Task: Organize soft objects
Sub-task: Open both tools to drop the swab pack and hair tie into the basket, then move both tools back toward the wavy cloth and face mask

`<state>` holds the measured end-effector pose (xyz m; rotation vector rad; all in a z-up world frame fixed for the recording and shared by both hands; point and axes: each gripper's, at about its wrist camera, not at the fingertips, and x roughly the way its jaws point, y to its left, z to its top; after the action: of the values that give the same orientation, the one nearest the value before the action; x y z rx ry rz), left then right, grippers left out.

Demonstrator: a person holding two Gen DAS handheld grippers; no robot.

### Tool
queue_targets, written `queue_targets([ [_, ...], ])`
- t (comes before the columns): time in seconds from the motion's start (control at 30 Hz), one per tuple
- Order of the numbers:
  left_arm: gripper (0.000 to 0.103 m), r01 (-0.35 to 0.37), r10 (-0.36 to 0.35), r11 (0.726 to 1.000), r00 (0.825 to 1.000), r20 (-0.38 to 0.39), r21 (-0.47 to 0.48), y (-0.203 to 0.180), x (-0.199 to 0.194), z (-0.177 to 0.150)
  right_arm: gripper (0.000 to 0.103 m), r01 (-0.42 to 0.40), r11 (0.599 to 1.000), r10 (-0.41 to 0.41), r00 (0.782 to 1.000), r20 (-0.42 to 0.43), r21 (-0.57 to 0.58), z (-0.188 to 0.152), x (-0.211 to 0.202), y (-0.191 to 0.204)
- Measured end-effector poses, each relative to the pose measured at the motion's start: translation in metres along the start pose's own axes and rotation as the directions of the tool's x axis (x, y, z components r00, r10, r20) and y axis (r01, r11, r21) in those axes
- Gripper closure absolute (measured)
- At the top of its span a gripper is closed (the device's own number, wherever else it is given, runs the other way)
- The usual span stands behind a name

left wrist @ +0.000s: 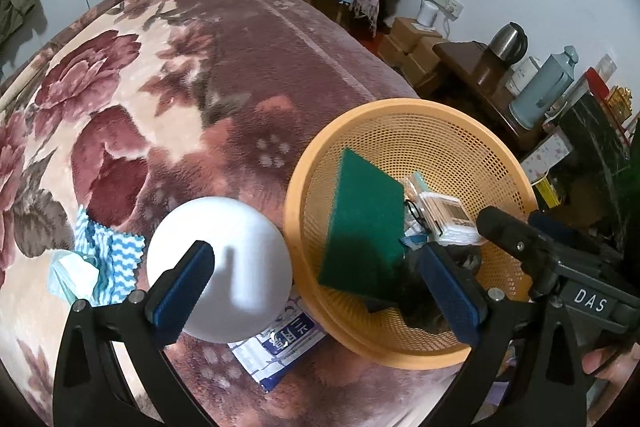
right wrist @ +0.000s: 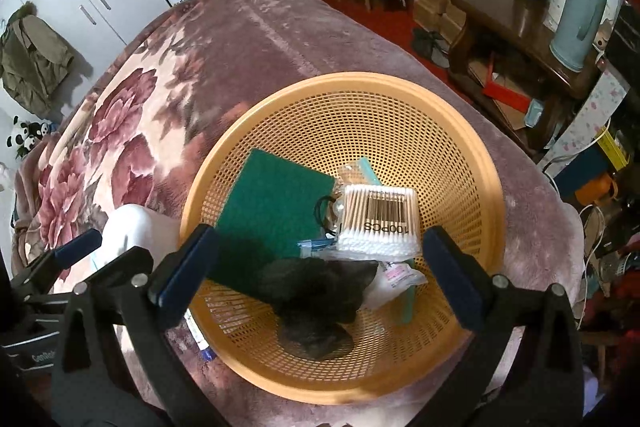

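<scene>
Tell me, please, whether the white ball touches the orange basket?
Cannot tell: in the left wrist view the white ball meets the orange basket rim, with no clear gap or contact.

Under both grippers a plush, fuzzy blanket (left wrist: 168,99) with a printed flower pattern is seen, matt and deep-piled. The basket (right wrist: 472,163) below the right gripper (right wrist: 320,267) is of smooth orange plastic, pierced into a fine mesh. Inside it, a coarse, matt green scouring pad (right wrist: 272,203) is leant, beside cotton swabs (right wrist: 380,223) packed in clear glossy film and a dark, furry soft item (right wrist: 316,299). Between the left gripper's (left wrist: 316,291) pads a smooth, matt white ball (left wrist: 220,267) is seen, over a glossy printed packet (left wrist: 276,351). The pads (left wrist: 184,287) are faced with blue rubbery material on matt black plastic.
</scene>
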<state>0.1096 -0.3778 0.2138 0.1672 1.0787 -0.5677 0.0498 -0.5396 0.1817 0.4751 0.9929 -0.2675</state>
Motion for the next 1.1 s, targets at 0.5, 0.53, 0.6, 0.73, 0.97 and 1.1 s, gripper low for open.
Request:
queue_targets([
  [0.5,0.001,0.006,-0.006,0.999,1.0,0.013,-0.033,0.023,-0.007,0.001,0.0,0.009,0.999,-0.009,1.0,-0.001,-0.033,0.003,0.001,0.02],
  [0.53,0.001,0.007,-0.007,0.999,1.0,0.014,-0.037,0.025,-0.007,0.0,0.0,0.009,0.999,-0.01,1.0,-0.001,-0.036,0.003,0.001,0.022],
  [0.6,0.001,0.009,-0.008,0.999,1.0,0.017,-0.047,0.032,-0.008,0.0,0.0,0.012,0.999,-0.012,1.0,-0.002,-0.046,0.004,0.002,0.027],
  [0.73,0.001,0.012,-0.01,0.997,1.0,0.026,-0.074,0.046,-0.012,-0.001,0.0,0.014,0.998,-0.014,1.0,-0.005,-0.066,0.004,0.004,0.041],
  [0.97,0.001,0.01,-0.005,0.992,0.999,0.041,-0.123,0.078,-0.018,-0.005,0.0,0.016,0.993,-0.017,1.0,-0.007,-0.113,0.005,0.006,0.067],
  [1.1,0.001,0.007,0.001,0.988,0.999,0.049,-0.156,0.101,-0.023,-0.009,0.0,0.017,0.989,-0.019,1.0,-0.009,-0.145,0.004,0.011,0.087],
])
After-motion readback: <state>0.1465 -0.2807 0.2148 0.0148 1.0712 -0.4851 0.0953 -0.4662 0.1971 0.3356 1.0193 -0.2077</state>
